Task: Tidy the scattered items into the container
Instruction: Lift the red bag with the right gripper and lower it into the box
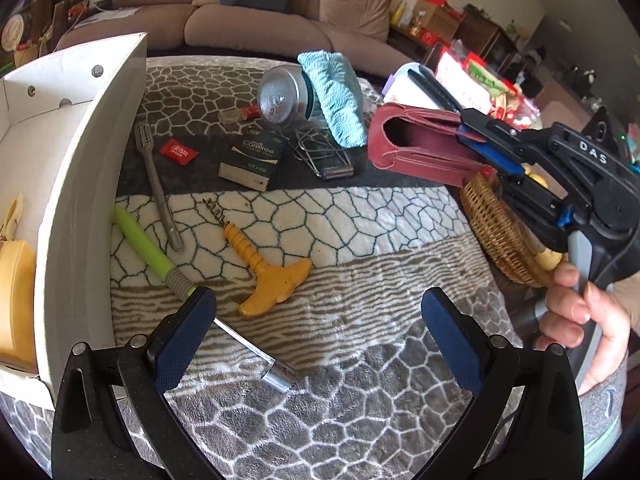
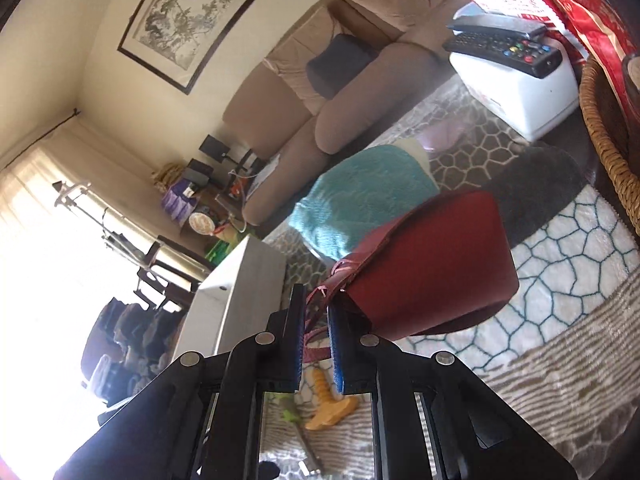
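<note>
The white cardboard box [image 1: 80, 168] stands at the left, and a yellow item [image 1: 16, 300] lies inside it. Scattered on the patterned blanket are a yellow corkscrew [image 1: 264, 264], a green-handled socket tool [image 1: 160, 256], a grey toothbrush [image 1: 156, 184], a red packet [image 1: 179, 151], a dark carton [image 1: 252, 160], a glass jar [image 1: 280, 96], a teal cloth [image 1: 336, 96] and a wire clip [image 1: 324, 156]. My left gripper [image 1: 318, 332] is open and holds nothing, low over the blanket. My right gripper [image 2: 316, 320] is shut on the edge of a red leather pouch [image 2: 432, 264], held off the blanket.
A wicker basket [image 1: 504, 228] sits at the blanket's right edge, under the right gripper. A remote [image 2: 504, 46] lies on a white case [image 2: 520, 92] behind it, beside red bags. A beige sofa [image 1: 260, 20] runs along the far side. A hand [image 1: 580, 312] grips the right tool.
</note>
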`<action>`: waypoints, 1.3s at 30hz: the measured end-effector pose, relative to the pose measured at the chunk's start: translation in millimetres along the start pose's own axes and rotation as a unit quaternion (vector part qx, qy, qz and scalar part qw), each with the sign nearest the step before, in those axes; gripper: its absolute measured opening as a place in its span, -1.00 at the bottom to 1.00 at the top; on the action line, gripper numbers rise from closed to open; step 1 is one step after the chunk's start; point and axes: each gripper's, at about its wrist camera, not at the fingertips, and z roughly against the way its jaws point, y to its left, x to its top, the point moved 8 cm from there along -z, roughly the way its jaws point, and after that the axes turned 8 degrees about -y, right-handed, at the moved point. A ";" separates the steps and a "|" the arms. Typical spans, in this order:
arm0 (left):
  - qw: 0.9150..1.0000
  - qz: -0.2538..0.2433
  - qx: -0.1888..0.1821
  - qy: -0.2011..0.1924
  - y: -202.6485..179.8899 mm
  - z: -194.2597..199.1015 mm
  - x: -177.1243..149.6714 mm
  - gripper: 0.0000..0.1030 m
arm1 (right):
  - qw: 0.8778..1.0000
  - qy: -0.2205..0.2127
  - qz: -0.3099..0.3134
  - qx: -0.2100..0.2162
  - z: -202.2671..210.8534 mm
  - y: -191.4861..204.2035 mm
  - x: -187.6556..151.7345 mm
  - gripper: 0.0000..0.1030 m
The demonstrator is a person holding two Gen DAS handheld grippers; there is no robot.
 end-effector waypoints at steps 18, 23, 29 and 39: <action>0.982 0.093 -0.001 -0.164 111.0 139.0 83.6 1.00 | 0.971 0.113 0.174 0.118 -101.6 227.0 -77.9 -0.80; 0.964 0.170 0.046 -0.199 196.1 174.7 84.2 1.00 | 0.959 0.155 0.201 0.124 -186.3 288.4 -108.4 -0.80; 0.951 0.238 0.082 -0.181 267.2 185.6 65.9 1.00 | 0.954 0.200 0.182 0.125 -299.6 329.1 -161.1 -0.80; 0.937 0.277 0.108 -0.181 323.2 200.4 50.4 1.00 | 0.950 0.240 0.161 0.117 -432.4 324.9 -218.6 -0.80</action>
